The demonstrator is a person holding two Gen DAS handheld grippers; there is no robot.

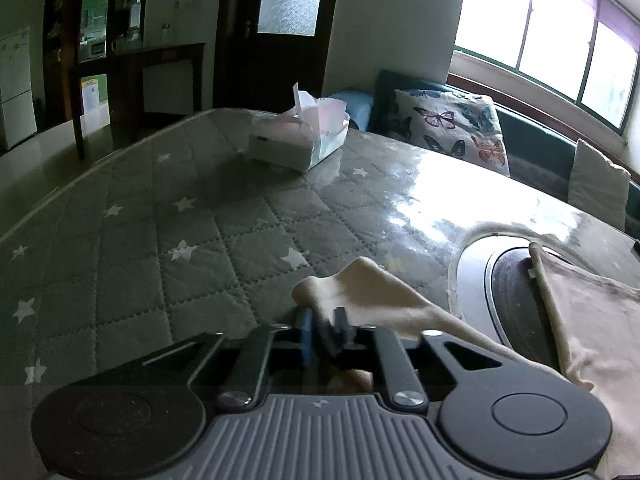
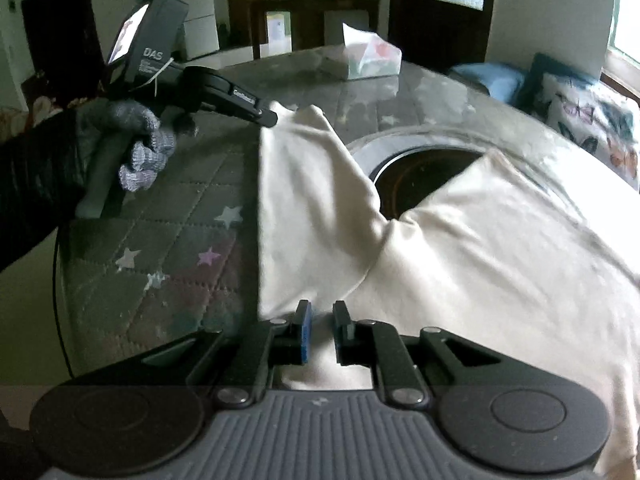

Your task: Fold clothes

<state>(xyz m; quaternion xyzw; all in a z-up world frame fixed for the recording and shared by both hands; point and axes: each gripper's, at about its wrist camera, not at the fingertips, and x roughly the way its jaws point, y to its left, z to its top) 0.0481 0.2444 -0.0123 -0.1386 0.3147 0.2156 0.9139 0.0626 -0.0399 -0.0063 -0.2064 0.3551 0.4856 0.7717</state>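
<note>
1. Cream garment (image 2: 460,264) lies spread on the counter (image 1: 168,216), partly over a round dark opening (image 2: 424,176) set into the top; one flap of it rises toward the left tool.
2. Over the counter lies a grey quilted cloth with white stars, and its far half shines with glare from the window (image 1: 560,24).
3. Left tool (image 1: 322,326): its jaws are closed on a corner of the garment, the cloth pinched between the blue pad and the black finger. In the right wrist view this tool (image 2: 268,118) meets the raised tip of the flap, gripped by a hand in a knit glove (image 2: 136,148) with a dark sleeve.
4. Right tool (image 2: 322,330): its fingers stand slightly apart just above the near edge of the garment; whether they touch it I cannot tell.
5. A tissue box (image 1: 298,136) sits at the far side of the counter, well apart from the garment.
6. Beyond the counter stands a bench with a butterfly cushion (image 1: 452,128) under the window, a dark door (image 1: 280,20) with a frosted pane, a dark wooden side table (image 1: 140,68), and a white fridge (image 1: 16,84).
</note>
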